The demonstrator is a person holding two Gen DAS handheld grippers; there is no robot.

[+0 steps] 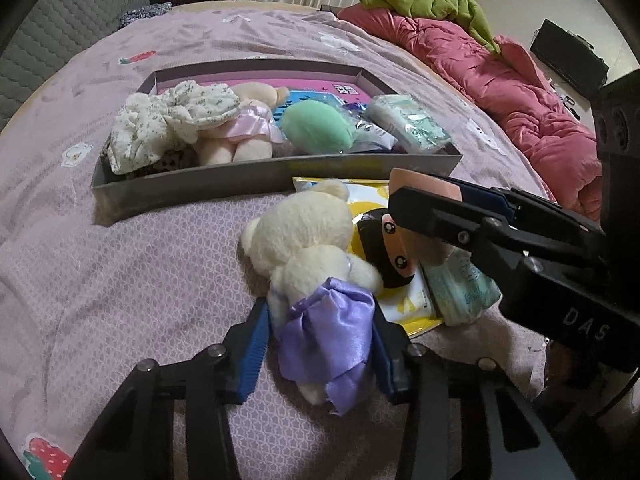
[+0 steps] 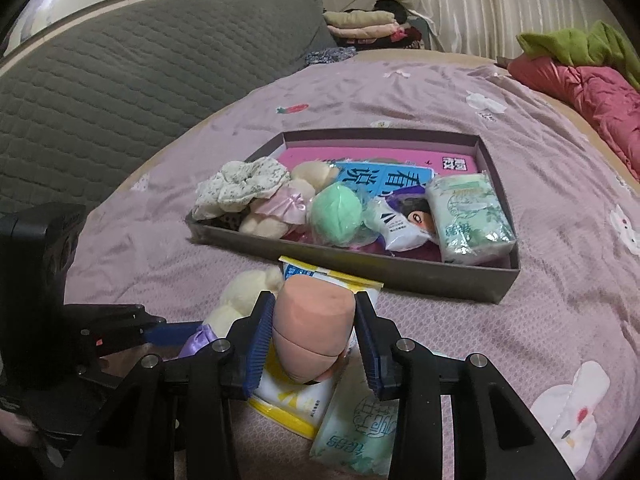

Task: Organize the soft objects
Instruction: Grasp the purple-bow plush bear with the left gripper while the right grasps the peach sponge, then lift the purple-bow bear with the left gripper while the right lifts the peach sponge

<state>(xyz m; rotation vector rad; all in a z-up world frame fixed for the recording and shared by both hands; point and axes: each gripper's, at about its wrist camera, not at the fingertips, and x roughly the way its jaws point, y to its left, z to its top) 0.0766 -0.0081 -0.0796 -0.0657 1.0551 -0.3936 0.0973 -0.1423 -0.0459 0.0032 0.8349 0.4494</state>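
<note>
- Grip first: the left gripper (image 1: 320, 344) has its blue pads against both sides of the cream teddy bear (image 1: 308, 248), at the purple satin dress (image 1: 332, 340), so it looks clamped on the bear; the right gripper (image 2: 314, 340) is clamped on the peach makeup sponge (image 2: 312, 320).
- Both toys lie just ahead of the claws, on the lilac bedspread (image 1: 120, 280); the grey box (image 1: 200, 188) sits beyond the fingertips, already holding a second bear, a green sponge (image 2: 336, 216), a scrunchie and tissue packs.
- Risk: the satin could slip through the pads, so the bear may sag or drop on lifting.
- Risk: the 2 claws sit close together and could collide.
- Writing: "DAS" shows on the right gripper's body; the blue packet (image 2: 384, 178) carries large Chinese characters.
</note>
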